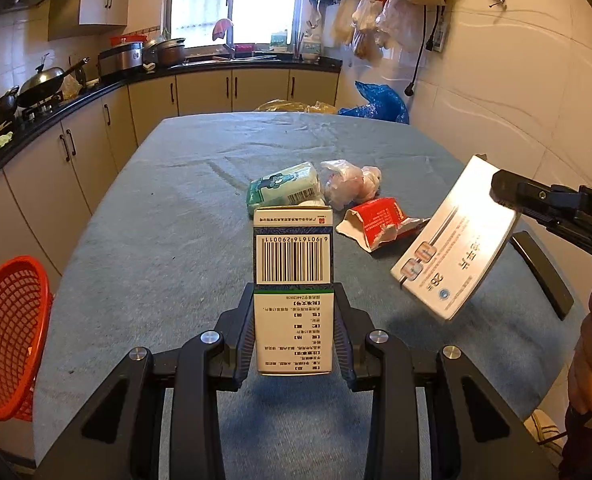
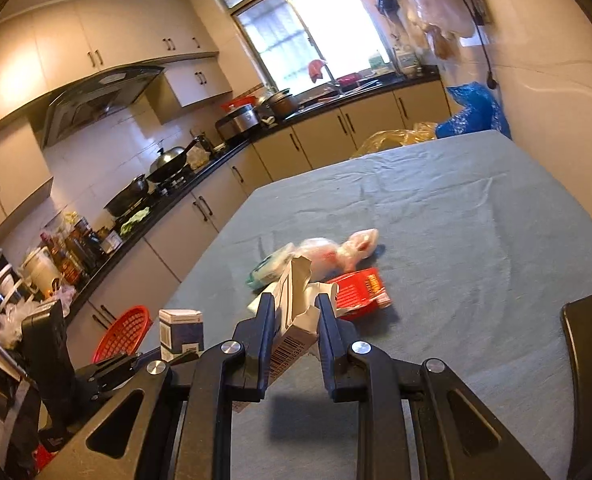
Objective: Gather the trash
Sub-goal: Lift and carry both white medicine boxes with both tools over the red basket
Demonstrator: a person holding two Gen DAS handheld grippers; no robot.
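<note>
Two boxes are in my grip, one per hand. My left tongs (image 1: 294, 340) pinch a green-and-white box (image 1: 293, 276) upright between the pads, its barcode facing me, above the near end of the counter (image 1: 156, 220). My right tongs (image 2: 296, 320) pinch a flat white box (image 2: 292, 316) with a torn flap, tilted, lifted clear of the cloth; in the left view it hangs at the right, blue print on its face. Beyond them, mid-counter, lie a torn red box (image 1: 376, 220), a green pack (image 1: 284, 188) and a crumpled bag (image 1: 348, 184), close together. An orange basket (image 1: 8, 336) sits at the counter's left edge, well apart from that heap.
</note>
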